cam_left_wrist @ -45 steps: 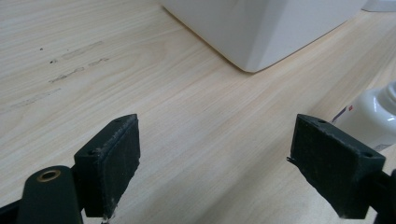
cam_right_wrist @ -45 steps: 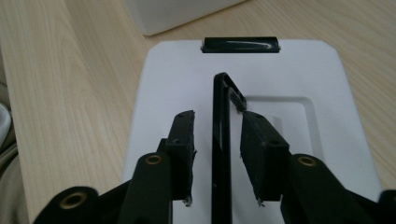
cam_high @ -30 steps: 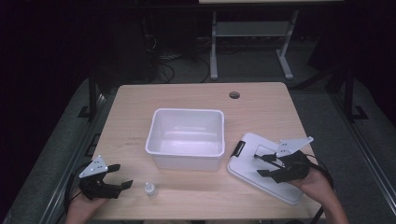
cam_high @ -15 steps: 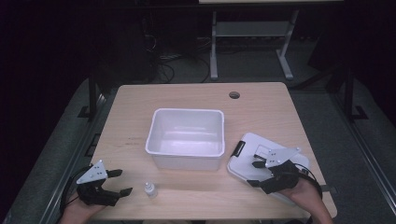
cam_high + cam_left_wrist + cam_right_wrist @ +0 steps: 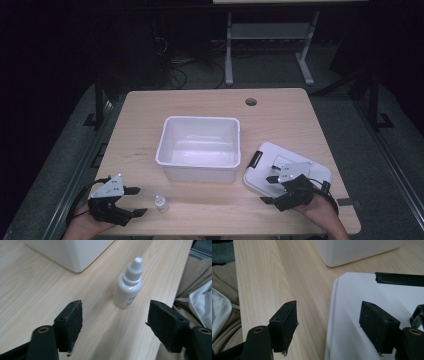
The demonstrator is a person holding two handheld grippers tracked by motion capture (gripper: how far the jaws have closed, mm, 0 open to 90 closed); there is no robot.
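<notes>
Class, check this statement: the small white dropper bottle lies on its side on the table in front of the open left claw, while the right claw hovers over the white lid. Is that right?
One detail is wrong. The bottle stands upright, cap up, not on its side, as the left gripper view shows. The rest holds: it is on the table in front of the open left claw, and the right claw hovers over the lid.

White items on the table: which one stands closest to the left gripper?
The small dropper bottle, upright just ahead of the open left gripper. The bin and the lid lie farther right.

glossy white plastic dropper bottle (image 5: 128, 287) on matt light wood-grain table (image 5: 32, 285), beside smooth white plastic bin (image 5: 199, 147)
</notes>
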